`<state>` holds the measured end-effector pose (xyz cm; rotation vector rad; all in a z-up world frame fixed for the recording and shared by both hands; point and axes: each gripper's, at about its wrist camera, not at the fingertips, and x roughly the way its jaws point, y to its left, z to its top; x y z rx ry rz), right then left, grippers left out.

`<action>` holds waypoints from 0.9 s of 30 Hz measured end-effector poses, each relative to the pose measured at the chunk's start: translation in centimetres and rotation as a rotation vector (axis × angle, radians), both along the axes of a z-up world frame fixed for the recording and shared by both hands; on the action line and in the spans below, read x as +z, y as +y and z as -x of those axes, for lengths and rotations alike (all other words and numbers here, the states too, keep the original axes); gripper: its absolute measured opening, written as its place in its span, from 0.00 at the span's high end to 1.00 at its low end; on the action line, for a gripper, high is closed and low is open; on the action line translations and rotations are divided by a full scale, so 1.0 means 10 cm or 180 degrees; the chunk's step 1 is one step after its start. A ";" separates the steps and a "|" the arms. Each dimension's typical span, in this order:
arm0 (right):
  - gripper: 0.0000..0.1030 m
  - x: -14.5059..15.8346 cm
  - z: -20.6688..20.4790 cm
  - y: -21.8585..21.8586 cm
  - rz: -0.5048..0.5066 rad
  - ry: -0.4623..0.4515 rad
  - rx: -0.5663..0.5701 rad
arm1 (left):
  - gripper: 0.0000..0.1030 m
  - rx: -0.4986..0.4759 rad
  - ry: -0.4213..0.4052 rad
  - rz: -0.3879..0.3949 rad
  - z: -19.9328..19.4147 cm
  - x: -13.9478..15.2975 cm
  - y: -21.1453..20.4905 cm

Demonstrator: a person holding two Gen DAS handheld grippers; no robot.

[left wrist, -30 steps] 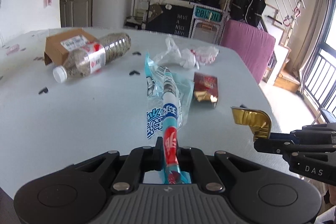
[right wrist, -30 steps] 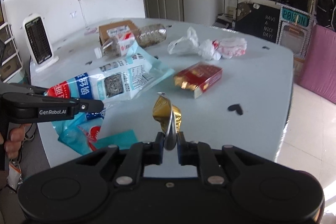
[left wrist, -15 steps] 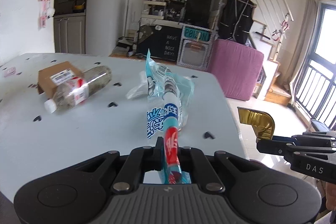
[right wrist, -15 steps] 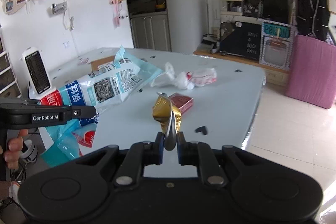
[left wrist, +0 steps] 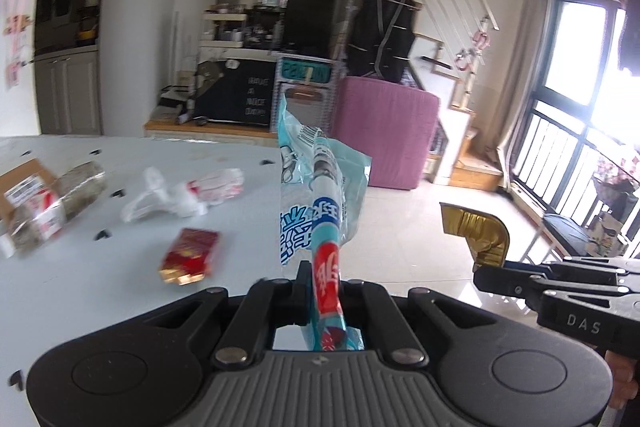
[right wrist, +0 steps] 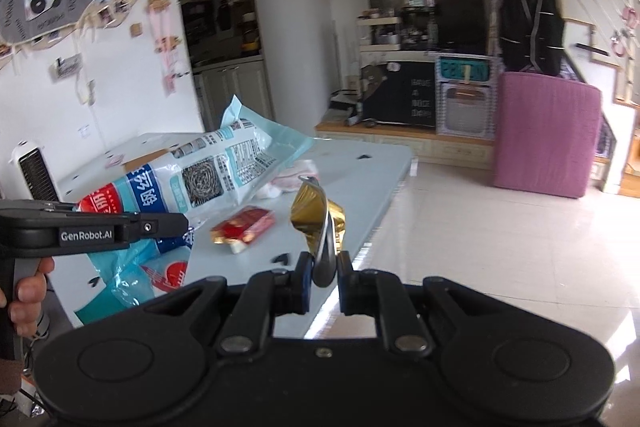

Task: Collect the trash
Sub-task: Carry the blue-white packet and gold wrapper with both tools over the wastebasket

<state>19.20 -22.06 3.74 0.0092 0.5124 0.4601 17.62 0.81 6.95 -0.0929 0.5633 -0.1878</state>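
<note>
L gripper point(left wrist: 325, 285) is clamped on a blue-white plastic bag point(left wrist: 316, 203), centre of the frame; R gripper point(right wrist: 323, 273) pinches a crumpled gold foil wrapper point(right wrist: 316, 213), lower centre of its view. Both pieces are held up off the white table point(left wrist: 120, 275). On it, left side of the L view: red packet point(left wrist: 190, 257), clear bag point(left wrist: 180, 193), plastic bottle point(left wrist: 56, 207) & cardboard box point(left wrist: 18, 179).
</note>
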 end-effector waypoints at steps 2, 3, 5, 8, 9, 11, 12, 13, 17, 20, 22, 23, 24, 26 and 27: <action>0.87 -0.01 0.00 -0.17 -0.0015 0.0005 -0.0087 | 0.95 -0.0082 -0.0002 -0.0003 -0.04 0.00 -0.18; 0.87 -0.02 0.00 -0.25 -0.0020 0.0010 -0.0127 | 0.95 -0.0126 0.0002 -0.0006 -0.06 -0.01 -0.27; 0.87 -0.05 0.00 -0.41 -0.0023 0.0021 -0.0210 | 0.95 -0.0213 0.0021 -0.0015 -0.10 -0.03 -0.46; 0.87 -0.10 0.00 -0.65 -0.0039 0.0043 -0.0329 | 0.95 -0.0333 0.0073 -0.0034 -0.17 -0.11 -0.71; 0.87 -0.13 0.00 -0.72 -0.0046 0.0052 -0.0368 | 0.95 -0.0368 0.0095 -0.0038 -0.20 -0.14 -0.79; 0.87 -0.18 0.00 -0.86 -0.0058 0.0078 -0.0449 | 0.95 -0.0428 0.0143 -0.0039 -0.25 -0.20 -0.92; 0.87 -0.21 0.00 -0.93 -0.0064 0.0096 -0.0487 | 0.95 -0.0459 0.0172 -0.0037 -0.29 -0.24 -0.97; 0.87 -0.25 -0.01 -1.01 -0.0071 0.0116 -0.0522 | 0.95 -0.0489 0.0203 -0.0034 -0.33 -0.28 -1.04; 0.87 -0.39 -0.05 -1.25 -0.0087 0.0206 -0.0652 | 0.95 -0.0607 0.0352 -0.0019 -0.46 -0.46 -1.28; 0.87 -0.53 -0.08 -1.42 -0.0100 0.0295 -0.0749 | 0.95 -0.0692 0.0498 -0.0020 -0.56 -0.63 -1.47; 0.87 -0.63 -0.12 -1.51 -0.0103 0.0361 -0.0808 | 0.95 -0.0734 0.0602 -0.0030 -0.64 -0.75 -1.57; 0.87 -0.68 -0.13 -1.55 -0.0102 0.0393 -0.0835 | 0.95 -0.0755 0.0659 -0.0031 -0.69 -0.82 -1.62; 0.87 -0.73 -0.15 -1.60 -0.0102 0.0424 -0.0859 | 0.95 -0.0773 0.0721 -0.0029 -0.73 -0.90 -1.67; 0.87 -0.82 -0.20 -1.67 -0.0105 0.0492 -0.0899 | 0.95 -0.0808 0.0854 -0.0035 -0.80 -1.06 -1.76; 0.87 -0.87 -0.22 -1.71 -0.0104 0.0523 -0.0919 | 0.95 -0.0821 0.0937 -0.0028 -0.85 -1.15 -1.79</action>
